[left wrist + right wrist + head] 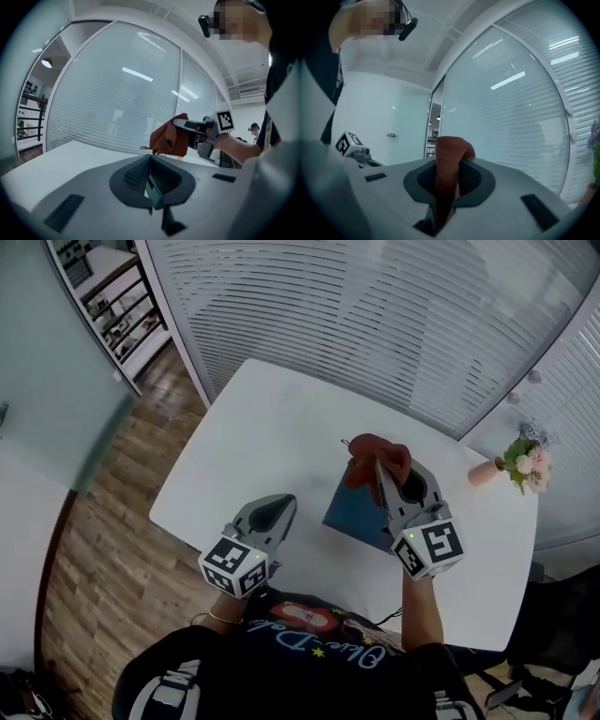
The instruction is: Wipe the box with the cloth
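Right gripper clamped on rust-red cloth, over far end of blue box on white table. Left gripper: jaws together, nothing between, left of box.

Both tools share one build: light grey moulded shell tapering to the tip, with dark ribbed pads set in a black oval recess and rectangular slots cut in the shell. Left tool, right tool. Rear of each has a marker block: left cube, right cube, black-and-white square codes, small green LEDs. Wearer: black T-shirt with a red-pink graphic, pale blue script and a yellow star; thin bracelet on the left wrist; grey-white straps at the shoulder.
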`<state>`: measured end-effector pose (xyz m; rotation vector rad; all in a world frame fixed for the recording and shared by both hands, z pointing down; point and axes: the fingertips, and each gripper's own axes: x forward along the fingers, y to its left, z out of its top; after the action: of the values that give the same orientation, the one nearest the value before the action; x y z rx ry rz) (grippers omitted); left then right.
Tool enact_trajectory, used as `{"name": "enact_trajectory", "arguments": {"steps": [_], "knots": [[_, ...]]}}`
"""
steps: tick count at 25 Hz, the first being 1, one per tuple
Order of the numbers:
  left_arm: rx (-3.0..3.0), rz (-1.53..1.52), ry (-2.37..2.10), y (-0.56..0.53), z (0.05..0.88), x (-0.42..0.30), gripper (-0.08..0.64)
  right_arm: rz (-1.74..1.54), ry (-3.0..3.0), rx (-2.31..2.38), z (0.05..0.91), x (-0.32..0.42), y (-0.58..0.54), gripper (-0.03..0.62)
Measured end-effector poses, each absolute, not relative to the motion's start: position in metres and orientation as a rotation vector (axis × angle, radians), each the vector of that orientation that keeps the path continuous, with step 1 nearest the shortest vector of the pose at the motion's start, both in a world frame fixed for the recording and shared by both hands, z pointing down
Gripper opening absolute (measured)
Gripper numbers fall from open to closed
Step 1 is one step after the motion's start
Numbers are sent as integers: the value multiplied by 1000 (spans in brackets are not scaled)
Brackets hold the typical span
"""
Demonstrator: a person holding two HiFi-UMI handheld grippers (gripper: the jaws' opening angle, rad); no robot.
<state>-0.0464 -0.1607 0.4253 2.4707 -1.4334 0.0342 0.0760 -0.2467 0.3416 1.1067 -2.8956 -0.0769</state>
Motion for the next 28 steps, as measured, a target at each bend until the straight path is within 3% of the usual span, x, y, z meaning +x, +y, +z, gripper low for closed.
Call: {"name": "enact_trajectory", "arguments": {"steps": [15, 28], "knots": [[2477, 8, -1361, -195, 429, -84, 5, 171, -2439, 934, 502, 17, -312, 46], [2532, -10, -1287, -208, 421, -68, 5, 110, -2371, 991, 511, 36, -315, 47]]}}
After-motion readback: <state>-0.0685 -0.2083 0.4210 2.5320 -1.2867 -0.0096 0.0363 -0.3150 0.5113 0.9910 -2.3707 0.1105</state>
